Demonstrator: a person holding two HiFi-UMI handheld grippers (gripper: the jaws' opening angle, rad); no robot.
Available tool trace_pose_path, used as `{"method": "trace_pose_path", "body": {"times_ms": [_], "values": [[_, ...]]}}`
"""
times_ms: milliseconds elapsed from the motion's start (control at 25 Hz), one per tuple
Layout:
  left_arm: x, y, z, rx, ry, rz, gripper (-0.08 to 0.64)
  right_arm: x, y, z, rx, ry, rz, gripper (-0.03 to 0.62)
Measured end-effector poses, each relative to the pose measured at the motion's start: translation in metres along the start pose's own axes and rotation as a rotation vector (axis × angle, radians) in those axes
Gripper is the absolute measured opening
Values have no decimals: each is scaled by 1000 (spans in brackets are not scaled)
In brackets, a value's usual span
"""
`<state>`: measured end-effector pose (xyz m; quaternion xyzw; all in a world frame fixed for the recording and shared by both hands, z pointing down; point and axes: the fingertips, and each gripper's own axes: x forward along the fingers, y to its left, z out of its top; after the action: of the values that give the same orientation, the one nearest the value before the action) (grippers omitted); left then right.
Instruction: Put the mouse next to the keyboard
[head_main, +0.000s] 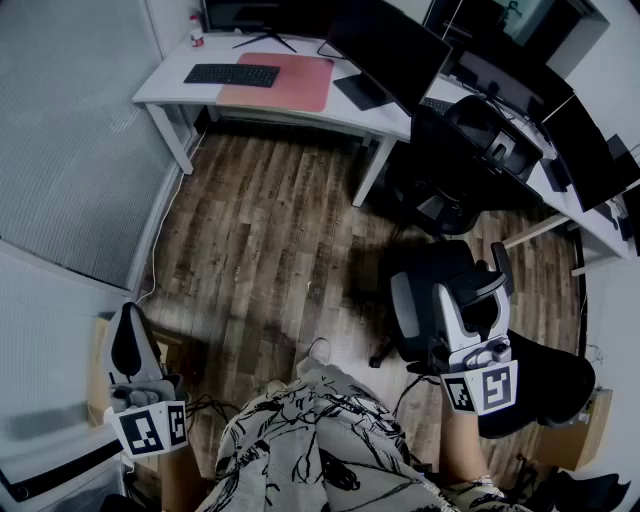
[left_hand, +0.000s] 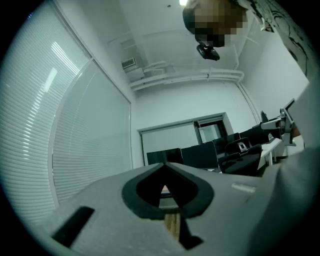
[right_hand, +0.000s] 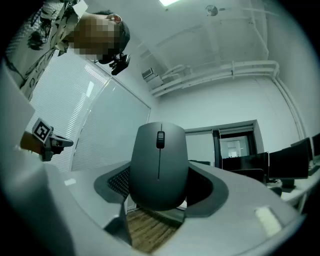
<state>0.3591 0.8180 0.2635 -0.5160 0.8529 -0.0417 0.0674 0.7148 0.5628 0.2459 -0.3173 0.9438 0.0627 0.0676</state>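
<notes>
Fingers (right_hand: 250, 205) of the right gripper (head_main: 470, 300) are clamped on the sides of the grey mouse (right_hand: 159, 165), whose scroll wheel faces the camera. Only the right gripper view shows this plainly; in the head view the mouse cannot be picked out among the dark shapes there. The left gripper (head_main: 127, 335) has its fingers (left_hand: 100, 205) closed tip to tip on nothing, as the left gripper view shows. The head view alone gives the layout. The black keyboard (head_main: 232, 74) lies on the white tabletop (head_main: 160, 88) well ahead of both grippers, its right end on a reddish mat (head_main: 295, 85) that has bare surface to the keyboard's right. Wooden floor (head_main: 270, 230) lies open up to the tabletop's near edge. A black office chair (head_main: 450, 170) stands to the right, near a dark monitor (head_main: 390, 45).
</notes>
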Motion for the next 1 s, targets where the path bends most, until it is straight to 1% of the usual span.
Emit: {"method": "trace_pose_path", "body": {"times_ms": [280, 560, 760, 880, 1000], "values": [[14, -6, -2, 3, 14, -2, 0, 14, -2, -3, -19, 1, 40, 305], [24, -20, -1, 8, 22, -2, 0, 22, -17, -11, -18, 18, 39, 305], [35, -33, 0, 9, 32, 13, 0, 28, -37, -16, 19, 4, 39, 305], [43, -45, 4, 17, 34, 22, 0, 32, -52, -19, 25, 6, 42, 305], [50, -56, 8, 2, 31, 39, 0, 37, -65, -20, 18, 6, 56, 305]]}}
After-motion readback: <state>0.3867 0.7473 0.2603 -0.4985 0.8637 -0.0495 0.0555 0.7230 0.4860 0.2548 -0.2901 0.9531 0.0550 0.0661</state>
